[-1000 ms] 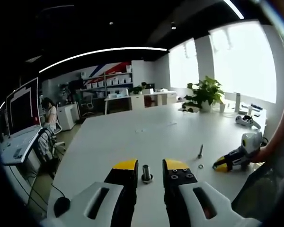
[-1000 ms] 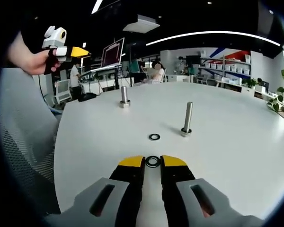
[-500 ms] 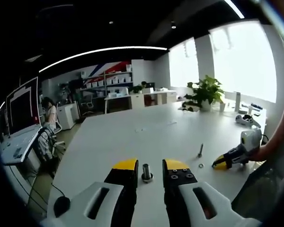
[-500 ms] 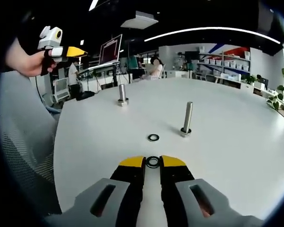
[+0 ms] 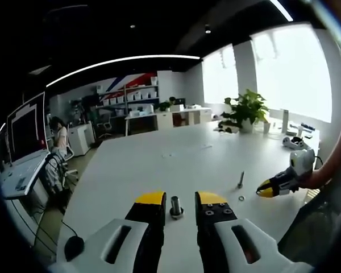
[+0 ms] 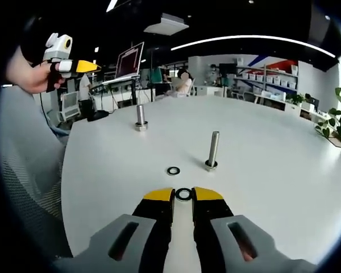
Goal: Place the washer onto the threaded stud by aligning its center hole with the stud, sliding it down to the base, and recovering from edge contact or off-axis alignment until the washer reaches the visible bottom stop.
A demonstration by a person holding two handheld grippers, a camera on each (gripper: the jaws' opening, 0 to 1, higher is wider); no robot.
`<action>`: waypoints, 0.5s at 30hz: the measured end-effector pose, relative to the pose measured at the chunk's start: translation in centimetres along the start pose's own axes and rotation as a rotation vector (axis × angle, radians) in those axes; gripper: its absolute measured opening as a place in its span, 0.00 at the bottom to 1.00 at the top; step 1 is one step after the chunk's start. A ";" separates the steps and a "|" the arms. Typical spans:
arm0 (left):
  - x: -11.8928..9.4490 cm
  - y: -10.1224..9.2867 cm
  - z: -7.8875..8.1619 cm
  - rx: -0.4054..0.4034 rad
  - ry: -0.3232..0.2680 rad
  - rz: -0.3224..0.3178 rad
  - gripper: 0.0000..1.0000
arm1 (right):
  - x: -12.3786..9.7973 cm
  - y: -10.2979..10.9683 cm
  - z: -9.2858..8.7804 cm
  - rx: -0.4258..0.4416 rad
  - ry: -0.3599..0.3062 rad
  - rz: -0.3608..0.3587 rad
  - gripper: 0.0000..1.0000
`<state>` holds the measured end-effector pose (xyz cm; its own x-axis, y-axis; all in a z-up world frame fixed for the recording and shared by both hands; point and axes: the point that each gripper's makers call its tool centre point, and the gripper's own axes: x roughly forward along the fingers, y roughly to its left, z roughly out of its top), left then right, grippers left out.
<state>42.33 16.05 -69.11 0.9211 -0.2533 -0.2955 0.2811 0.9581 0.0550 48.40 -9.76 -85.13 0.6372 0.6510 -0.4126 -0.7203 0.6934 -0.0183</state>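
My right gripper (image 6: 183, 194) is shut on a small dark washer (image 6: 183, 194), pinched between its yellow tips. Ahead of it a threaded stud (image 6: 212, 149) stands upright on the white table (image 6: 261, 170). A second washer (image 6: 173, 170) lies flat to the stud's left. Farther back stands another stud (image 6: 140, 117). In the left gripper view that stud (image 5: 175, 206) appears just beyond the gap of my open left gripper (image 5: 181, 199). A hand holds the right gripper (image 5: 275, 184) near the slimmer stud (image 5: 240, 180) and the loose washer (image 5: 241, 198).
A grey mesh chair back (image 6: 28, 187) sits at the table's near left edge. A potted plant (image 5: 245, 111) and small items stand at the table's far end. A monitor (image 5: 25, 129), desks, shelves and a seated person are beyond the table.
The right gripper has lifted a little and moved with the washer in it; the studs now sit lower and further left in its view. The left gripper has stayed still.
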 end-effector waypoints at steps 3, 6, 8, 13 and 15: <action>0.0 0.0 0.0 -0.001 0.001 0.000 0.19 | 0.0 -0.4 0.4 -0.010 -0.004 -0.009 0.14; 0.0 0.0 0.0 -0.001 -0.002 0.000 0.19 | 0.1 -0.7 1.1 -0.013 -0.013 -0.013 0.14; 0.0 0.0 0.1 -0.002 -0.002 0.000 0.19 | 0.3 -1.0 1.6 -0.017 -0.021 -0.018 0.14; 0.0 0.0 0.1 -0.001 -0.001 0.000 0.19 | 0.7 -1.5 3.1 -0.029 -0.041 -0.024 0.14; 0.0 -0.1 0.1 -0.003 -0.003 -0.001 0.19 | 0.9 -1.7 4.0 -0.036 -0.055 -0.029 0.14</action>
<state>42.37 15.96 -69.03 0.9215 -0.2551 -0.2928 0.2817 0.9581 0.0521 51.32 -9.12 -81.81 0.6709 0.6477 -0.3611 -0.7103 0.7012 -0.0621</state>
